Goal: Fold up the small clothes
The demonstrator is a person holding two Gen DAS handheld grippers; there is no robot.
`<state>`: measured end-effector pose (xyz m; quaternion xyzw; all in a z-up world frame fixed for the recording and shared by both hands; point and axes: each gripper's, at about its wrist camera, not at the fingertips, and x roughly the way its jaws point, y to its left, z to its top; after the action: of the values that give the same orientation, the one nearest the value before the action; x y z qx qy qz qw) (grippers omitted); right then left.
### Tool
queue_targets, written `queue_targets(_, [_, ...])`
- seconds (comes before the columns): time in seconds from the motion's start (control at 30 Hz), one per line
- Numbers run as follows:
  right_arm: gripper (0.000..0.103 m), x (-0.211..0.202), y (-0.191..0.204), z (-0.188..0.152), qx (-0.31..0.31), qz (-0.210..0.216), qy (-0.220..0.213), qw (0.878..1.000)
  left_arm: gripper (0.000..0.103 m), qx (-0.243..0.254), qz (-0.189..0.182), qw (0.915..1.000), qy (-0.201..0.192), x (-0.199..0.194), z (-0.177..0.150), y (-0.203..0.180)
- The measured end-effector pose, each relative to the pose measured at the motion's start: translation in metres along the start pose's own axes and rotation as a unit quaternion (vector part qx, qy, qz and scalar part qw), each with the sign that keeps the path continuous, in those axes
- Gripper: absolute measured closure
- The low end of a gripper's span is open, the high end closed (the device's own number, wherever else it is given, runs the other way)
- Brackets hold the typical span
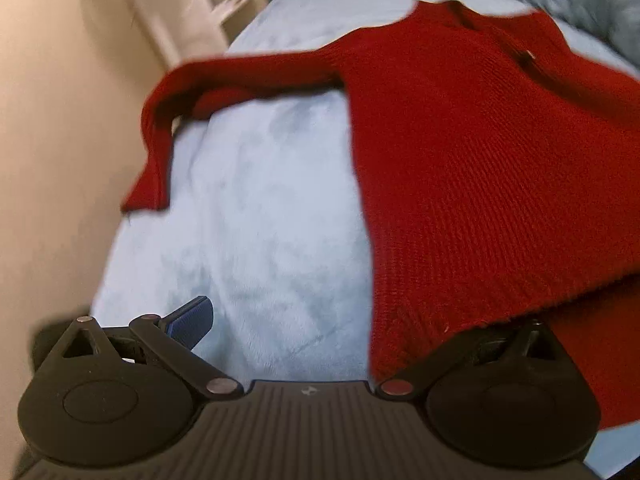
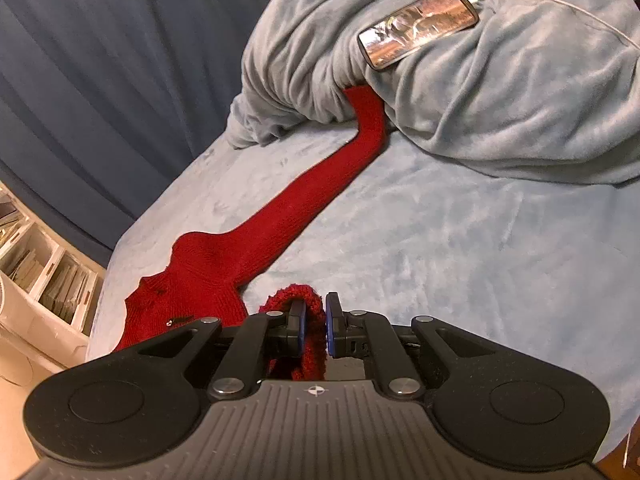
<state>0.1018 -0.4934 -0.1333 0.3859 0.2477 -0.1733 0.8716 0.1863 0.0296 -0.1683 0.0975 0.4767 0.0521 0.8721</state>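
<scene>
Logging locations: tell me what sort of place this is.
Probably a bedroom: a red sweater lies on a plush blue bed cover, with a bunched blanket, a charging phone and dark curtains.

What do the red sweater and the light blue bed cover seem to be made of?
Red sweater: knitted yarn, probably wool or acrylic; rows of stitches show, matte finish.
Light blue bed cover: plush fleece or velour, it seems; the short nap shows brushed streaks with a soft sheen.

A: Sweater: solid red, ribbed knit. Bed cover: pale blue.
B: Blanket: grey-blue. Curtain: dark blue. Fingers: black, with blue pads.
</scene>
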Motion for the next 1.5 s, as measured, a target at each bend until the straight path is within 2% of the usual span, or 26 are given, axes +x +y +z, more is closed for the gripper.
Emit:
queue_targets(0.17, [0.093, 0.005, -0.006, -0.003, 0.026, -0.016, 0.008, 1.000, 0.000, -0.068, -0.059, 0.9950, 0.043, 0.010, 0.002, 0.036])
queue_targets(0.23, [0.093, 0.005, -0.007, -0.003, 0.033, -0.019, 0.009, 0.999, 0.000, -0.080, -0.070, 0.9931, 0.051, 0.014, 0.001, 0.041])
queue_targets(0.33, [0.093, 0.005, -0.006, -0.003, 0.033, -0.025, 0.011, 0.999, 0.000, -0.082, -0.087, 0.9907, 0.065, 0.017, -0.006, 0.038])
queue_targets(0.43, [0.093, 0.007, -0.006, -0.004, 0.027, -0.030, 0.014, 0.999, 0.000, -0.088, -0.118, 0.9843, 0.098, 0.026, -0.015, 0.026])
queue_targets(0.5, [0.093, 0.011, -0.008, -0.005, 0.027, -0.028, 0.026, 0.999, 0.000, -0.067, -0.104, 0.9893, 0.078, 0.017, -0.020, 0.012])
queue_targets(0.63, [0.092, 0.027, -0.024, -0.002, 0.032, -0.012, 0.081, 0.996, 0.000, -0.023, -0.107, 0.9907, 0.081, 0.009, -0.020, -0.013])
queue_targets(0.87, [0.089, 0.049, -0.043, -0.012, -0.003, -0.020, 0.142, 0.990, 0.025, -0.012, -0.092, 0.9930, 0.073, 0.001, -0.013, -0.028])
queue_targets(0.97, [0.082, 0.060, -0.048, -0.026, -0.025, -0.036, 0.168, 0.985, 0.025, -0.001, -0.088, 0.9937, 0.070, -0.004, -0.011, -0.031])
queue_targets(1.0, [0.077, 0.063, -0.051, -0.029, -0.015, -0.041, 0.177, 0.983, 0.024, 0.005, -0.086, 0.9939, 0.068, -0.003, -0.010, -0.033])
queue_targets(1.07, [0.076, 0.068, -0.056, -0.031, 0.005, -0.034, 0.190, 0.981, 0.020, 0.012, -0.084, 0.9942, 0.066, -0.003, -0.011, -0.036])
queue_targets(1.2, [0.064, 0.076, -0.054, -0.037, -0.003, -0.017, 0.210, 0.978, 0.018, 0.018, -0.081, 0.9945, 0.064, -0.003, -0.012, -0.040])
queue_targets(1.27, [0.057, 0.079, -0.047, -0.040, -0.024, -0.010, 0.208, 0.978, 0.017, 0.017, -0.082, 0.9945, 0.063, -0.001, -0.013, -0.040])
queue_targets(1.33, [0.055, 0.081, -0.038, -0.045, -0.051, -0.010, 0.197, 0.979, 0.018, 0.020, -0.081, 0.9948, 0.058, 0.000, -0.013, -0.042])
queue_targets(1.37, [0.063, 0.082, -0.034, -0.046, -0.065, -0.014, 0.191, 0.979, 0.031, 0.025, -0.080, 0.9951, 0.053, 0.000, -0.013, -0.043])
queue_targets(1.4, [0.082, 0.082, -0.030, -0.047, -0.076, -0.013, 0.188, 0.979, 0.046, 0.032, -0.083, 0.9951, 0.044, -0.004, -0.013, -0.044])
queue_targets(1.43, [0.085, 0.079, -0.024, -0.047, -0.086, -0.014, 0.182, 0.979, 0.090, 0.039, -0.091, 0.9944, 0.038, -0.010, -0.012, -0.045])
queue_targets(1.5, [0.087, 0.065, -0.009, -0.046, -0.117, -0.028, 0.159, 0.980, 0.094, 0.039, -0.081, 0.9954, 0.034, -0.022, -0.003, -0.038])
